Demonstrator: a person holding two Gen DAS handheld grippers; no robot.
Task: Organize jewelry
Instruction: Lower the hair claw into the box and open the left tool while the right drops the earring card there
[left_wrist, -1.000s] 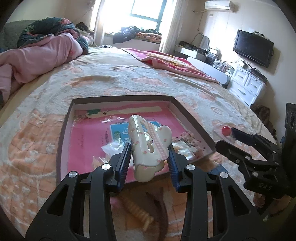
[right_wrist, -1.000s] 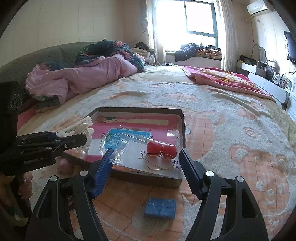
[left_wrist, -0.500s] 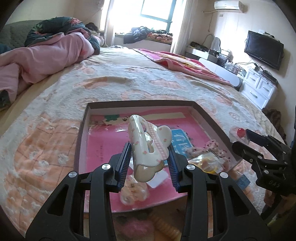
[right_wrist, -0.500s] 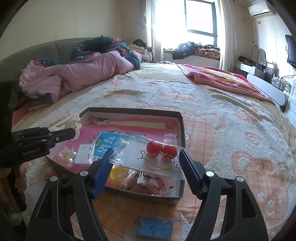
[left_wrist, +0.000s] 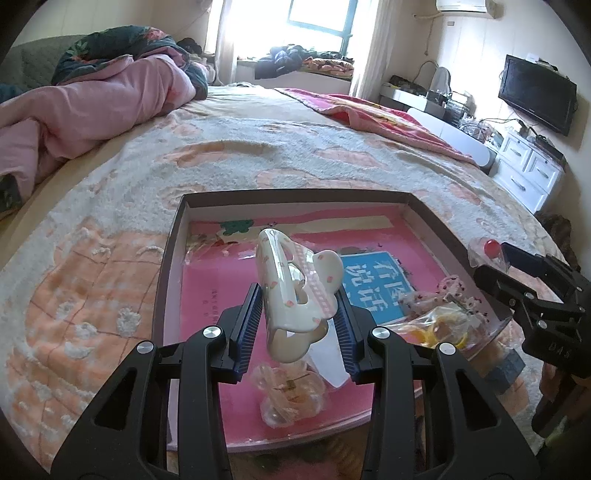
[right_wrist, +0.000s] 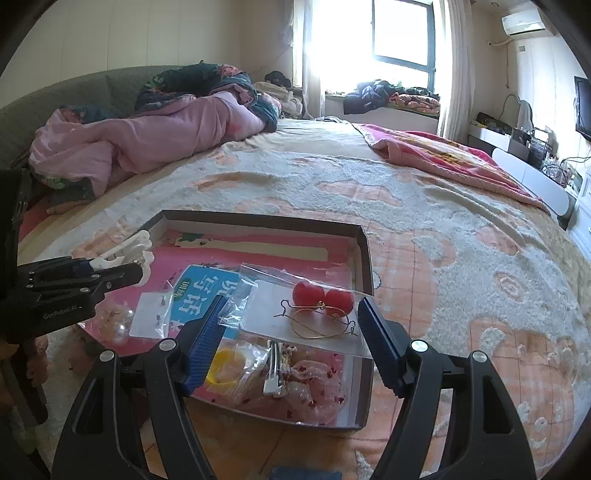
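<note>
My left gripper (left_wrist: 299, 314) is shut on a white hair claw clip (left_wrist: 291, 295) with small pink dots, held above the pink floor of a shallow brown box (left_wrist: 295, 195). My right gripper (right_wrist: 291, 328) is shut on a clear plastic bag (right_wrist: 295, 314) holding red ball earrings (right_wrist: 323, 297) with gold hoops, over the box's near right corner. The box (right_wrist: 364, 254) holds several small bags: a pearl piece (left_wrist: 290, 391), a yellow item (right_wrist: 225, 365), a hair pin (right_wrist: 275, 369). From the right wrist view the left gripper (right_wrist: 136, 267) shows at left with the clip (right_wrist: 138, 245).
The box lies on a bed with a peach and white fleece blanket (left_wrist: 110, 258). A pink quilt (left_wrist: 74, 110) is heaped at the far left, a pink blanket (left_wrist: 369, 114) at the far right. A blue item (right_wrist: 306, 473) lies on the blanket in front of the box.
Both grippers have moved forward over the box with their loads still held. More of the box's floor and its small bags now show beneath them.
</note>
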